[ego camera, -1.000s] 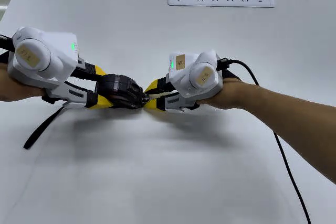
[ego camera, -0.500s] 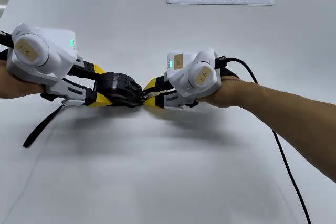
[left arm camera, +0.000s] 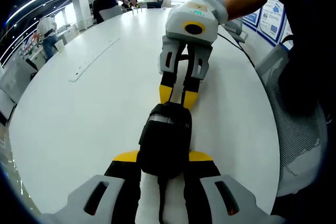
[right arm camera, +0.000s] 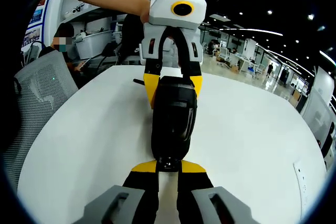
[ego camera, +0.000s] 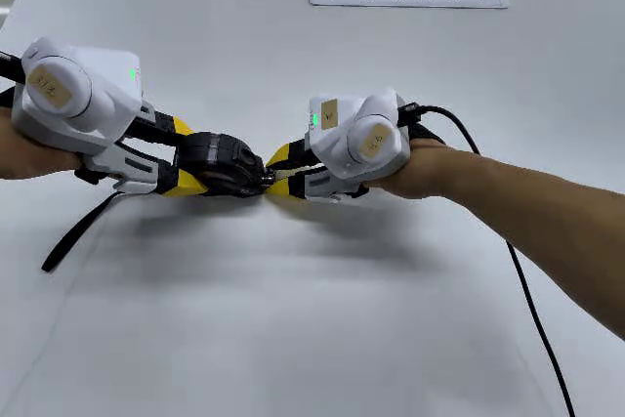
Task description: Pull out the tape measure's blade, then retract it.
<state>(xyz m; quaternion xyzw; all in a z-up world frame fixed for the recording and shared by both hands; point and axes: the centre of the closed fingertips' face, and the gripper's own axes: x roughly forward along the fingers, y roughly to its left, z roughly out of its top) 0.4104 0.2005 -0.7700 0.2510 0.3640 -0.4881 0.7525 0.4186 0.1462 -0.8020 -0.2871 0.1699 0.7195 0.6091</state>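
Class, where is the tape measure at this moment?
In the head view the tape measure is left of centre, clamped in the left gripper, its blade end pinched by the right gripper.

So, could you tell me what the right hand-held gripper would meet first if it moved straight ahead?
The tape measure: the right hand-held gripper points straight at its case, tips closed at the mouth. The left hand-held gripper holds the case from behind.

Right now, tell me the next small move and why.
Probably draw the right gripper straight away from the tape measure: it pinches the blade tip at the mouth, the left gripper clamps the tape measure, and hardly any blade is out.
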